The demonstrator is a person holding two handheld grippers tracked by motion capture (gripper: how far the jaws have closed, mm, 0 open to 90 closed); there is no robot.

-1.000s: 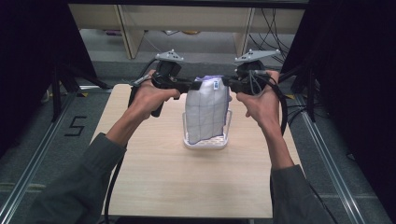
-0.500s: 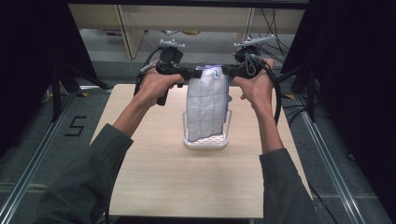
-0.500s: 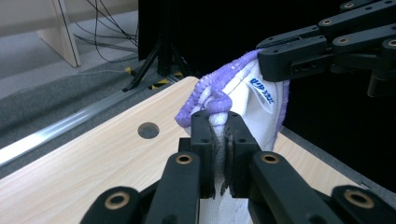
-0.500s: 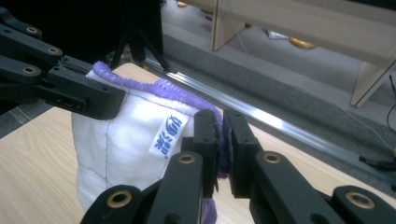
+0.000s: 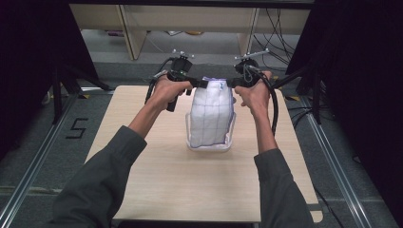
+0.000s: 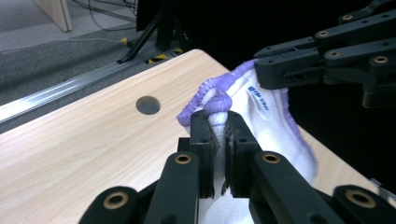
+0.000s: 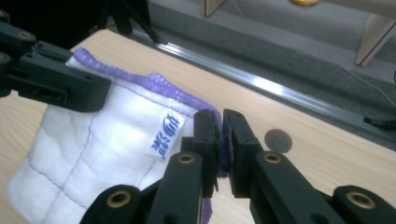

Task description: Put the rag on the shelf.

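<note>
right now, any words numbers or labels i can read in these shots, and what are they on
"5": black mark on the floor left of the table, high view.
Blue print on the white tag of the cloth, right gripper view: too blurred to read.
The same blue print on the cloth in the left gripper view: also unreadable.
Nothing else readable.

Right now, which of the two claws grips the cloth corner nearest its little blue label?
The right claw: the blue label sits just beside its jaws on the white cloth. The left claw pinches the opposite purple-edged corner.
</note>
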